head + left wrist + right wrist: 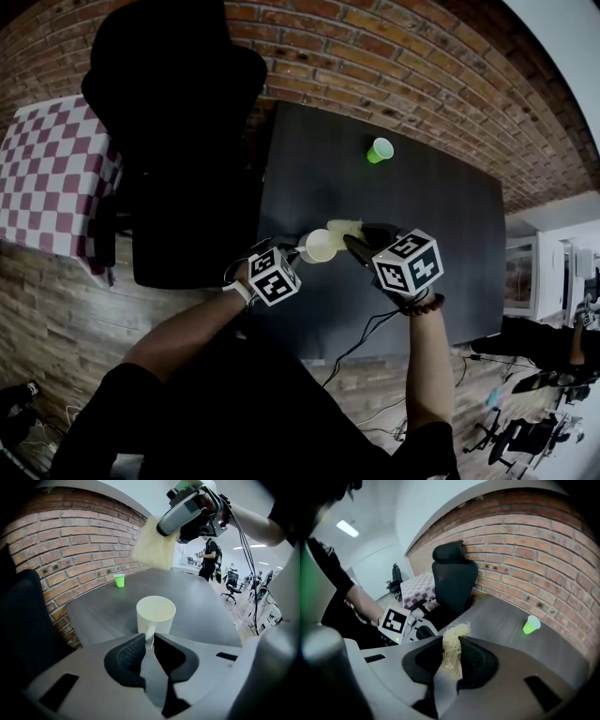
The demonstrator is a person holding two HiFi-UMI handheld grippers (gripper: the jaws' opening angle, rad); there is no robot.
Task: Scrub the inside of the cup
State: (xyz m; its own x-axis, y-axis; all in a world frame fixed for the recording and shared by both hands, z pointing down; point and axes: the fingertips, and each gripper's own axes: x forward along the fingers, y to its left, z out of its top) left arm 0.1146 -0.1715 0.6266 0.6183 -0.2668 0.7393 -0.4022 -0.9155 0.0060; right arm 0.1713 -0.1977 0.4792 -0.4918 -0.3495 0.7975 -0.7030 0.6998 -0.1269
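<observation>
A cream mug stands upright on the dark table, and my left gripper is shut on its handle. The head view has the same mug just beyond the left gripper. My right gripper is shut on a yellow scrubbing sponge. In the left gripper view that sponge hangs in the air above the mug and to its left, clear of the rim, below the right gripper. From the head camera the sponge shows beside the mug's far edge.
A green plastic cup stands far back on the table near the brick wall. A black office chair sits at the table's left side. A checkered cloth lies further left. Cables hang off the near table edge.
</observation>
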